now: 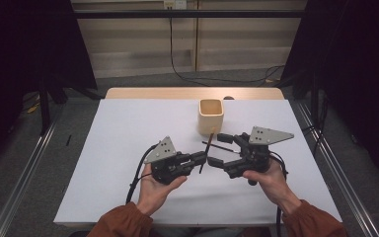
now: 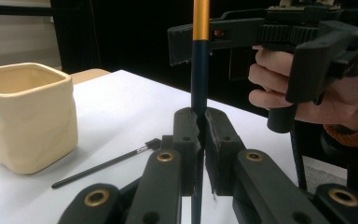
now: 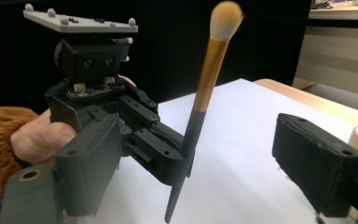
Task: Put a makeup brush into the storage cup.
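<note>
My left gripper clamps the dark matte handle of a makeup brush, which stands nearly upright above the white table: gold ferrule, soft pale bristles. Its lower tip hides behind my jaws. A thin black brush lies by the glossy cream cup. My right gripper gapes, touching nothing.

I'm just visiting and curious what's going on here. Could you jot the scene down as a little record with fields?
Left gripper: shut on the makeup brush, gripping its dark handle, bristles up
Right gripper: open, jaws on either side of the brush, not pressing it
Cup: cream, square, upright on the table
Thin black stick: lying flat on the table beside the cup
</note>
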Available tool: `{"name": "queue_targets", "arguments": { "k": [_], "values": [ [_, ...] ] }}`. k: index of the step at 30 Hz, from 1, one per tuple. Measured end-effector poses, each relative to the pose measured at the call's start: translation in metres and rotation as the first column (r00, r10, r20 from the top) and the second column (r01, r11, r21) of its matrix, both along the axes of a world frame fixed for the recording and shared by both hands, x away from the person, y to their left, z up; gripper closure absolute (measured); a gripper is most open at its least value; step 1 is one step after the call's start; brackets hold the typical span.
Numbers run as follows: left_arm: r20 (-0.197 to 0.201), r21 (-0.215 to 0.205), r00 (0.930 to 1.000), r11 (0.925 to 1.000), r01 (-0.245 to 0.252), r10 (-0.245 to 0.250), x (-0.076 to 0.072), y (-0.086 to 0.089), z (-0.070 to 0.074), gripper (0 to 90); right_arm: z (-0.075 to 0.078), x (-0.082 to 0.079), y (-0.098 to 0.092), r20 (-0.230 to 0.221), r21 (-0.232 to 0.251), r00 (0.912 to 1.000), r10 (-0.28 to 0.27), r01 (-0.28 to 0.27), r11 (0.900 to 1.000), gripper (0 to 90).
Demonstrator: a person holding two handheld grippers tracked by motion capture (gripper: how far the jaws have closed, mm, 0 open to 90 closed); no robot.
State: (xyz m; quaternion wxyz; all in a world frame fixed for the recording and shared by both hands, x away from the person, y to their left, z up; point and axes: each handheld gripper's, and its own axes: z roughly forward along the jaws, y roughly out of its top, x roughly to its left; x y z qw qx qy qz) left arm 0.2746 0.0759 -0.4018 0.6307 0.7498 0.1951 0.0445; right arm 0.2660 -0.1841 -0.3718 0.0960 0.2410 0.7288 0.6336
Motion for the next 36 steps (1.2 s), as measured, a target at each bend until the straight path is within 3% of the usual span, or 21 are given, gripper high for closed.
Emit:
{"name": "queue_targets", "arguments": {
  "k": [9,13,17,25,36],
  "values": [
    [0.001,0.019,0.9999,0.9997,0.017,-0.017,-0.003,-0.003,-0.004,83.8,-0.003,0.0,0.003,-0.014,0.008,0.9996,0.025,-0.025,1.0,27.0],
    [-0.008,0.023,0.9998,0.9995,0.019,-0.019,-0.003,-0.004,-0.006,83.8,-0.005,-0.001,0.007,0.008,-0.016,0.9992,0.039,-0.039,0.999,14.6],
    [-0.007,0.026,0.9998,0.9995,0.017,-0.017,-0.004,-0.004,-0.007,83.8,-0.005,-0.004,0.012,0.001,-0.007,0.9992,0.039,-0.039,0.999,14.6],
    [-0.008,0.034,0.9997,0.9991,0.024,-0.024,-0.004,-0.005,-0.009,83.8,-0.01,0.003,0.006,-0.039,0.019,0.9989,0.026,-0.025,1.0,49.9],
    [-0.013,0.038,0.9998,0.9992,0.013,-0.013,-0.003,-0.004,-0.011,83.8,-0.011,0.003,0.003,-0.059,0.057,0.9973,0.044,-0.04,0.998,66.6]
  ]
}}
